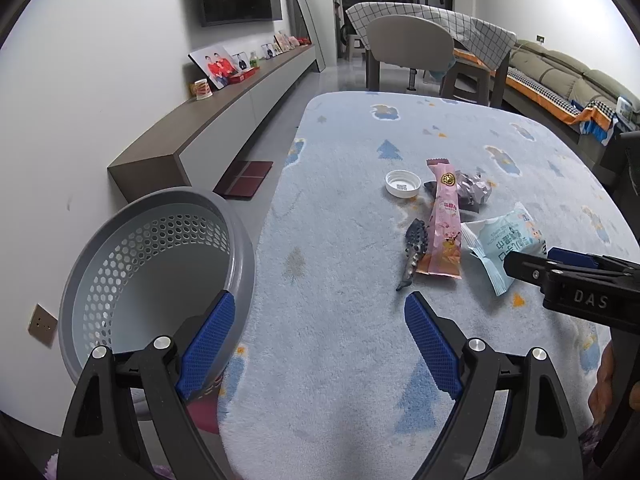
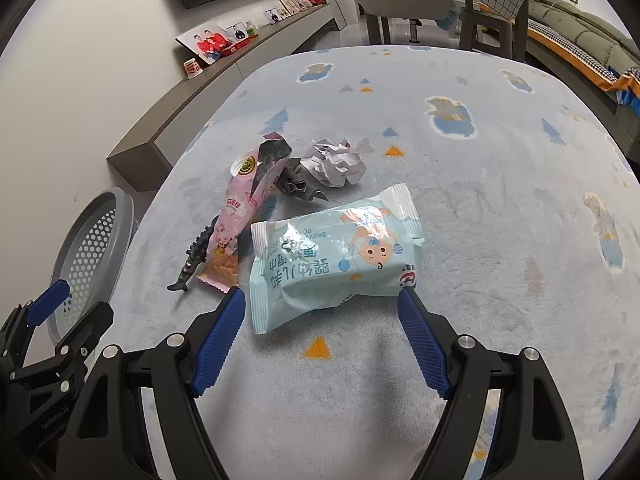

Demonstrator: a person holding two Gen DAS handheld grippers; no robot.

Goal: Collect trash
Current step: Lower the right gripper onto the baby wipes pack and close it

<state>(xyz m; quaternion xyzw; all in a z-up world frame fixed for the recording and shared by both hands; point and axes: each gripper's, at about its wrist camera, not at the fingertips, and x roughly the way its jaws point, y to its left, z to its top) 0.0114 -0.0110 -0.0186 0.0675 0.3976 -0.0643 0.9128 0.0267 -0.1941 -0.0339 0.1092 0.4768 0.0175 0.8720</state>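
A light blue wipes packet (image 2: pixel 336 256) lies on the fleece-covered table (image 2: pixel 480 200), just ahead of my open, empty right gripper (image 2: pixel 322 304). Left of it lie a pink snack wrapper (image 2: pixel 240 220), a dark toy dinosaur (image 2: pixel 196 256), a crumpled paper ball (image 2: pixel 336 162), a dark wrapper (image 2: pixel 296 186) and a white bottle cap (image 1: pixel 403 183). My left gripper (image 1: pixel 320 308) is open and empty, its left finger by the rim of a grey perforated trash basket (image 1: pixel 152 264) beside the table. The packet (image 1: pixel 504 244) and the right gripper (image 1: pixel 520 266) also show in the left wrist view.
A low grey sideboard (image 1: pixel 224 120) with photo frames runs along the left wall. A grey chair (image 1: pixel 408 48) and a checked-cloth table stand beyond the far edge. A sofa (image 1: pixel 568 80) is at the right.
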